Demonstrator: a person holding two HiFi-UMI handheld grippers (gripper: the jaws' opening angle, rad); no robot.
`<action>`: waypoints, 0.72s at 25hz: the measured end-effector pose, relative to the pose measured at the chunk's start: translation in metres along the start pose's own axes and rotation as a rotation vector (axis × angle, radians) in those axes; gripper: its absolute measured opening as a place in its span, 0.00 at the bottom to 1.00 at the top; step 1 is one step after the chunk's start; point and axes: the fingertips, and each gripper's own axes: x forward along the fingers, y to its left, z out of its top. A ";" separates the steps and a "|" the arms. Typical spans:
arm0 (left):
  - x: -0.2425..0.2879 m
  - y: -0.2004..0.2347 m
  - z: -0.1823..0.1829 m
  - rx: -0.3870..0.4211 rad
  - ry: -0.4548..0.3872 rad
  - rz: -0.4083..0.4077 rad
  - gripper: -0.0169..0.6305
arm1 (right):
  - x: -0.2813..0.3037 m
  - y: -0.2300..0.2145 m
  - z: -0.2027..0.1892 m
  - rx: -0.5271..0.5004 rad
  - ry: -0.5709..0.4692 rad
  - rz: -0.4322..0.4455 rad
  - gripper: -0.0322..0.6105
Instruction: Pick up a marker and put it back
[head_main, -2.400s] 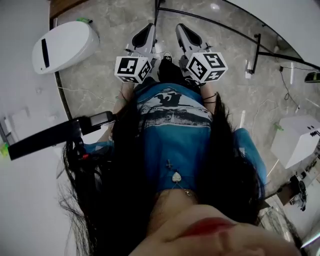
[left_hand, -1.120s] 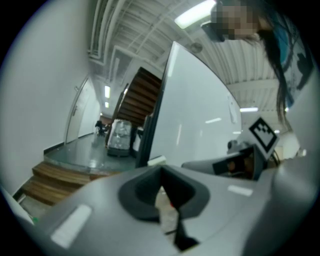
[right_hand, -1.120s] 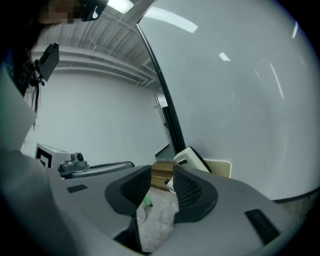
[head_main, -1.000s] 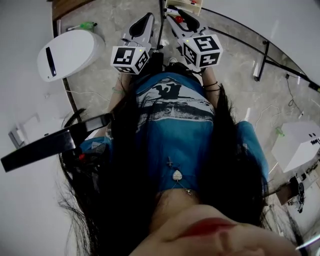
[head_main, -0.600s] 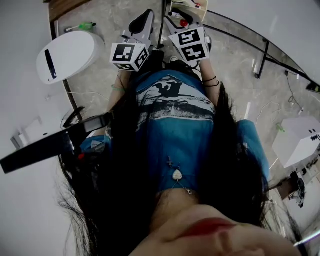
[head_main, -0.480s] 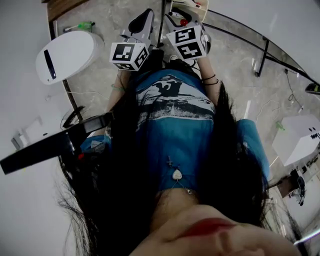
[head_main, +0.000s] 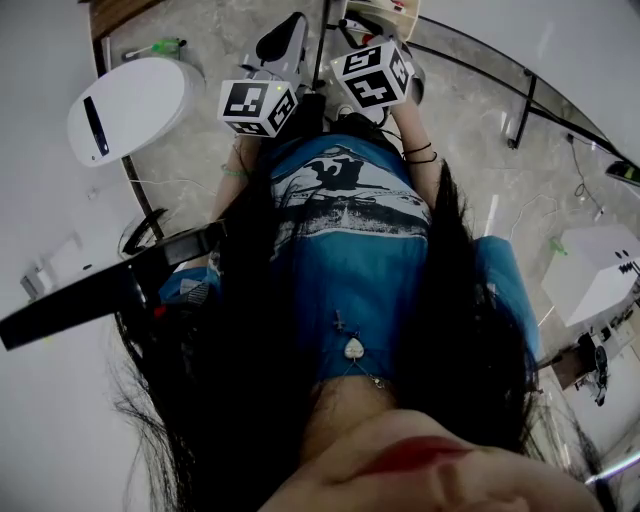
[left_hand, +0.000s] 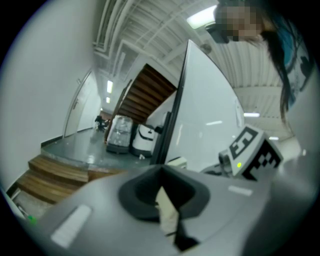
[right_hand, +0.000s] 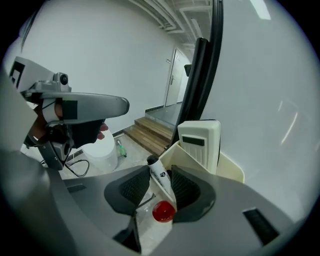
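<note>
- Right gripper view: the right tongs (right_hand: 159, 174) stand wide. The jaws have just been closing in but are not pinching yet, and floor shows through a gap on the marker's 9 o'clock side.
- The marker (right_hand: 160, 177) lies tilted between those jaws, its white barrel against the 3 o'clock pad. Its dark end points to 12 o'clock, and its red end sits at 6 o'clock, nearest the camera.
- The marker's dark end reaches the near corner of the cream holder (right_hand: 231, 172). I cannot tell whether it rests on the rim.
- A cream block (right_hand: 200, 142) with a dark slot stands upright in the holder, at 1 o'clock from the marker.
- A black post (right_hand: 202, 75) rises from behind the holder to 12 o'clock, and a white panel (right_hand: 270, 100) fills the 3 o'clock side.
- Wooden steps (right_hand: 150, 131) sit at 11 o'clock from the marker, beyond the tongs.
- Left gripper view: the left tongs (left_hand: 161, 175) have their jaws together at the tips. Nothing is gripped, and only a pale sliver shows between them lower down.
- The right tag cube (left_hand: 250, 152) sits at 3 o'clock from the left tongs.
- Head view: the left tag cube (head_main: 258, 106) is at 12 o'clock, just beside the right one, which sits higher in frame.
- A white rounded unit (head_main: 130, 105) stands on the floor (head_main: 200, 170) at 10 o'clock.
</note>
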 end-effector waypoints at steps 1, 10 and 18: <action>0.000 0.000 0.000 0.000 0.000 0.001 0.03 | 0.000 0.000 0.001 0.005 -0.004 0.012 0.27; 0.001 0.001 -0.001 0.005 -0.001 0.006 0.03 | -0.024 -0.014 0.023 0.038 -0.154 -0.029 0.21; 0.004 -0.006 -0.002 0.007 -0.001 -0.016 0.03 | -0.078 -0.055 0.060 0.213 -0.378 -0.079 0.17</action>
